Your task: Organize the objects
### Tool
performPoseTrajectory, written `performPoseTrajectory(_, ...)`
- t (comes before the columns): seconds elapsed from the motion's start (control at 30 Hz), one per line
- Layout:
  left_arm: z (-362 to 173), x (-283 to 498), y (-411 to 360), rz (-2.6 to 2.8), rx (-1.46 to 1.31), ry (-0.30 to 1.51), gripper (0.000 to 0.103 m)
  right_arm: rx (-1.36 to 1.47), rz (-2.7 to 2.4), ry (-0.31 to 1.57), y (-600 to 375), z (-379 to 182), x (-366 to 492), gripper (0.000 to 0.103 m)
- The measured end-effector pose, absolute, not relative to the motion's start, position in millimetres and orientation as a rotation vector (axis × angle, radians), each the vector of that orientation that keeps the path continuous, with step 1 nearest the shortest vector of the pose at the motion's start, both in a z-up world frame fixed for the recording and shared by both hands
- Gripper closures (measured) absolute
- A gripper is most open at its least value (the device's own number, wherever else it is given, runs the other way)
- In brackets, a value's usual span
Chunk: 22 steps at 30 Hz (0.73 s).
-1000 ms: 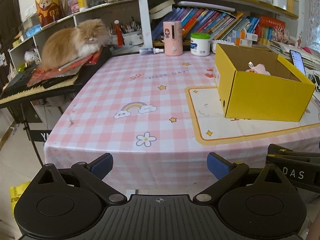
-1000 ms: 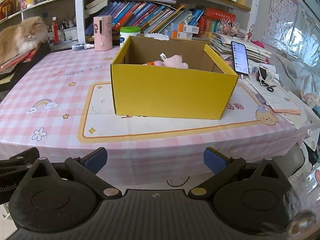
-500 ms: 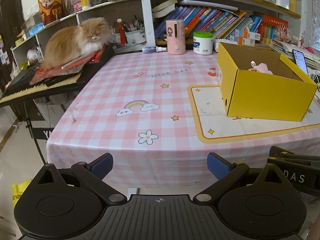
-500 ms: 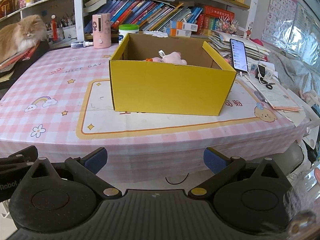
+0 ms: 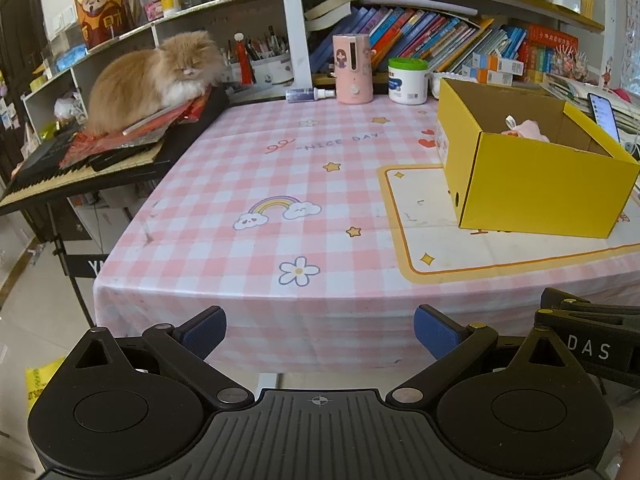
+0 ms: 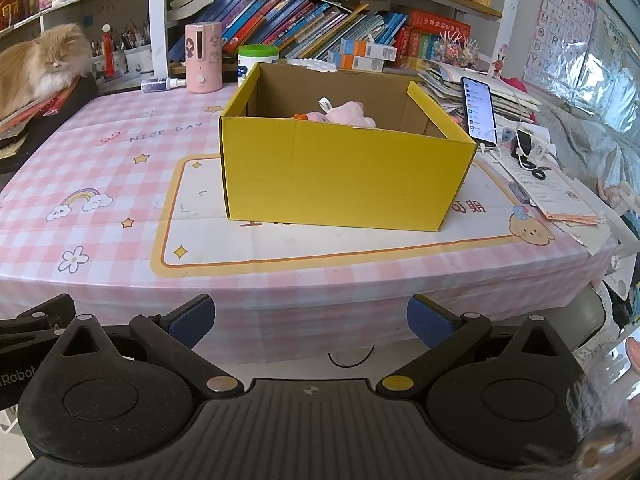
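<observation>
- Cluttered study corner: packed bookshelves behind a table [image 5: 280,184] in a pink checked cloth, with a yellow box [image 6: 344,176] as the landmark for everything below.
- Inside the box, a pink plush toy [image 6: 350,114] lies toward the back, next to something small and orange I can't make out. That looks like what's been organized so far.
- Change over the last second: both cameras have drifted back from the box. The table's near edge now shows more fully and the box sits a bit farther off. Nothing on the table itself has moved.
- Left gripper [image 5: 320,326] is off the box's left-front side, below the table edge, spread wide with nothing between the blue pads.
- Right gripper [image 6: 308,322] hangs in front of the box, also wide open and empty.
- My read: with the cloth around the box bare and both tools backing off empty, the sorting is probably done, or close to it.
- Further out: a pink dispenser [image 5: 354,70] and white tub [image 5: 407,81] behind the box to the left, a phone [image 6: 479,109] propped to its right, and a cat [image 5: 154,78] dozing far left on a keyboard.
</observation>
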<state>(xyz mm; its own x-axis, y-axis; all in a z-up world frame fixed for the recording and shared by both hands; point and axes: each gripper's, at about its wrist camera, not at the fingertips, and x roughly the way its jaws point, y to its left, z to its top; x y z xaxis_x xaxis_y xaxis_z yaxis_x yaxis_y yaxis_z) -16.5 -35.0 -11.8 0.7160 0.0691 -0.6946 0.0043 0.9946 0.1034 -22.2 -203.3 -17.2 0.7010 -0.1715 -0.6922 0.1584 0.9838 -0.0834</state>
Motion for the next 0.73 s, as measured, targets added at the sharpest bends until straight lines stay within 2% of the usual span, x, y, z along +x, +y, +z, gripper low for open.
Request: performPoseTrajectory(0.73,-12.3,-6.6,-33.1,0.036,0.099,0.773,0.002,-0.021,-0.183,0.783,-202.5,-19.5,-11.5,0.000)
